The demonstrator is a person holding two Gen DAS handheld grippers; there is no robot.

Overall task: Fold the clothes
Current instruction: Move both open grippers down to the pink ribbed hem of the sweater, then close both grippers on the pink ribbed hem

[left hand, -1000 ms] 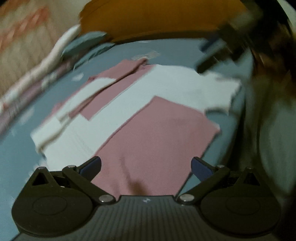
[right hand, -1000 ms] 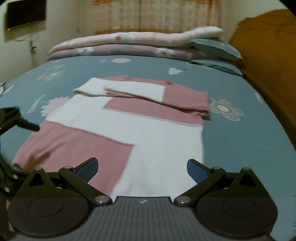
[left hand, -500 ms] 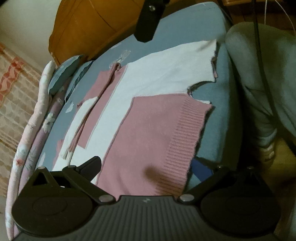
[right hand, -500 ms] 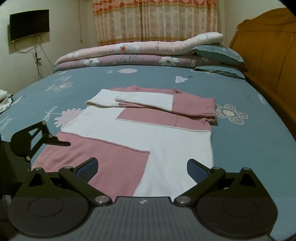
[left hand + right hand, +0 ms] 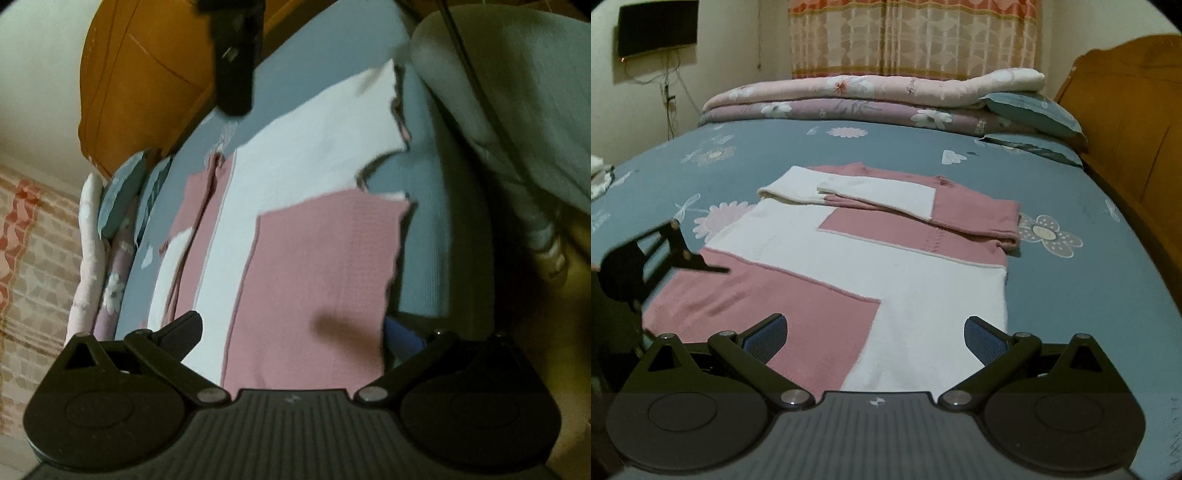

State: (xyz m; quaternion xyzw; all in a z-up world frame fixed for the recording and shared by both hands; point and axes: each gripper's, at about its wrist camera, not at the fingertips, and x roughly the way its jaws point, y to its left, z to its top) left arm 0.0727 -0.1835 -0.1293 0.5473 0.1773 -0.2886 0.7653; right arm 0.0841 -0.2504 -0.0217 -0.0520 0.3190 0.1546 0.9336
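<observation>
Pink-and-white sweater (image 5: 857,266) lies flat on the bed (image 5: 1071,295), sleeves folded across its upper part on the side toward the stacked quilts (image 5: 871,99).

Right tool (image 5: 873,332): fingers spread wide, nothing between them. It sits at the sweater's near hem, straddling the line where the pink panel meets the white one; whether it touches the fabric, can't tell.

Left tool (image 5: 295,332): also spread, holding nothing. It sits at the pink hem corner of the sweater (image 5: 317,258), one finger over the white strip, the other just off the hem edge over the bed sheet. In the right wrist view the left tool (image 5: 665,254) shows at the sweater's left edge, tip over the pink panel.

A grey sleeve (image 5: 517,110) shows beyond the hem side of the sweater, off the bed edge.
</observation>
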